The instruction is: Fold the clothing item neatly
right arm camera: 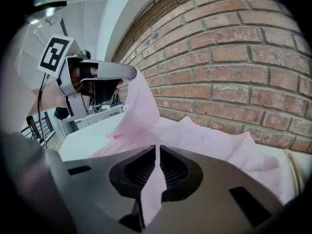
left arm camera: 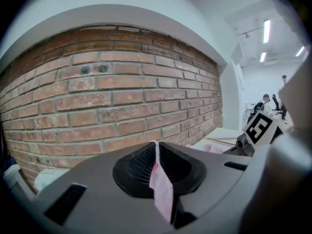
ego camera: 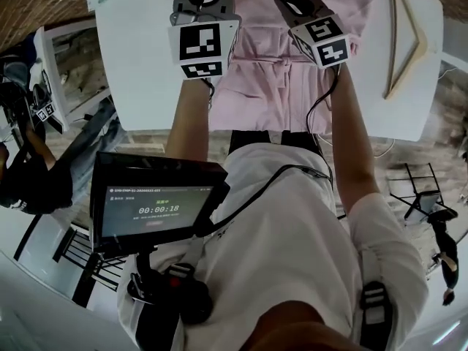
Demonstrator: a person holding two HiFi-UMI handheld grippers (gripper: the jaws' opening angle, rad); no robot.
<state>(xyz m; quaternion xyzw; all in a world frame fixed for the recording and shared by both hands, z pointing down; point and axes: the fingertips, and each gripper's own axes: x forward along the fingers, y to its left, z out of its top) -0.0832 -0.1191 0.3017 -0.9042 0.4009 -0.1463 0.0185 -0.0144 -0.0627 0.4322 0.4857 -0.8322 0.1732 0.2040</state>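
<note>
The left gripper [left arm camera: 156, 156] is clamped narrow on a strip of the pink garment [left arm camera: 162, 189]. The right gripper [right arm camera: 157, 162] likewise pinches a fold of it between nearly closed jaws. From both grips the cloth rises off the white table [ego camera: 139, 64], and the rest lies crumpled there toward the brick wall [right arm camera: 234, 82]. A wooden hanger [ego camera: 406, 42] lies on the table beside the garment's right edge.

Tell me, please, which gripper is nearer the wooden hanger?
The right gripper: it holds the pink garment on the side of the wooden hanger; the left gripper holds it farther away.
</note>
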